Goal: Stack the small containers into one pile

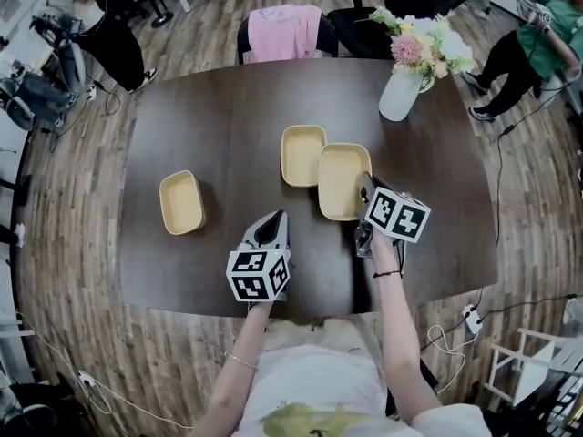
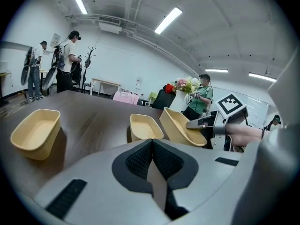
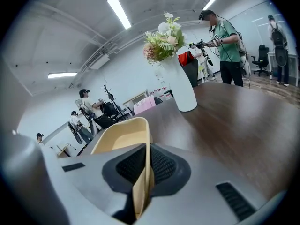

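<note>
Right gripper (image 1: 366,188) clamps one container (image 1: 339,176) of three, apparently tilted.

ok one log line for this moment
right hand-held gripper: shut on tilted container | left hand-held gripper: shut, empty | middle container, left container: on table, unstacked

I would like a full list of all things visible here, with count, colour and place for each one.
left container: one, pale yellow, table's left side
middle container: one, pale yellow, table's centre
held container: one, pale yellow, tilted, right of the middle container
table: one, dark brown, on a wooden floor
vase: one, white, table's far right, holding flowers
pink cloth: one, on a chair behind the table
bystanders: several, room's edges
left tool: grey, shut, empty
right tool: grey, shut on the held container's rim
</note>
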Demonstrator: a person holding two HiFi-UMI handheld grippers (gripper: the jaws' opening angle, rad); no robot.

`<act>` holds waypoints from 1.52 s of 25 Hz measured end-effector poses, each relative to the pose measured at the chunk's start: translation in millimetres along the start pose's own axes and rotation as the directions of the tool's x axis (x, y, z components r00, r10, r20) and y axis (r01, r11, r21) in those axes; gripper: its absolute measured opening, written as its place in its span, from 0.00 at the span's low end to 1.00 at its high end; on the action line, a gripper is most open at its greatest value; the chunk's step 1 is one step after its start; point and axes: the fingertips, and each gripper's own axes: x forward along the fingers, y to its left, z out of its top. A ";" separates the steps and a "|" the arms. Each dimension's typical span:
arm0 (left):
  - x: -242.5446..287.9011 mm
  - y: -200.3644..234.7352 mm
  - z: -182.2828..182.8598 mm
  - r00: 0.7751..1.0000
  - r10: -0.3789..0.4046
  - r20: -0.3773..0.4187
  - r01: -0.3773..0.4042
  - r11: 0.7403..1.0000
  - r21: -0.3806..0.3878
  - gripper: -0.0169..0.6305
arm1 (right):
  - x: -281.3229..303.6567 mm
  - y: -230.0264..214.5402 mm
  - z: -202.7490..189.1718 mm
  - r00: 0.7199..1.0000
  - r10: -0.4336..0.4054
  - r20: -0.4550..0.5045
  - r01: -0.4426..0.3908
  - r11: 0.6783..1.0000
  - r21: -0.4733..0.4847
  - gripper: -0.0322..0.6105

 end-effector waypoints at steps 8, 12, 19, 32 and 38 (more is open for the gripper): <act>-4.3 32.1 5.9 1.000 0.009 0.001 -0.009 1.000 -0.012 0.06 | 33.0 44.9 3.2 0.999 0.028 0.019 -0.028 1.000 0.013 0.10; 0.3 41.4 8.7 0.999 0.037 0.009 -0.037 0.998 -0.047 0.06 | 50.4 58.5 8.0 0.999 0.039 0.021 -0.040 0.999 0.032 0.10; 12.6 42.7 19.2 0.998 0.058 0.024 -0.056 0.995 -0.077 0.06 | 77.8 65.6 13.6 0.999 0.035 0.006 -0.035 0.999 0.032 0.10; 29.9 46.7 18.7 0.998 0.062 -0.002 -0.062 0.993 -0.097 0.06 | 109.4 58.6 8.7 0.999 0.004 -0.038 -0.003 1.000 0.023 0.10; 32.7 47.2 18.7 0.998 0.068 -0.004 -0.068 0.993 -0.101 0.06 | 112.8 56.9 3.7 0.999 0.002 -0.055 -0.001 1.000 0.014 0.11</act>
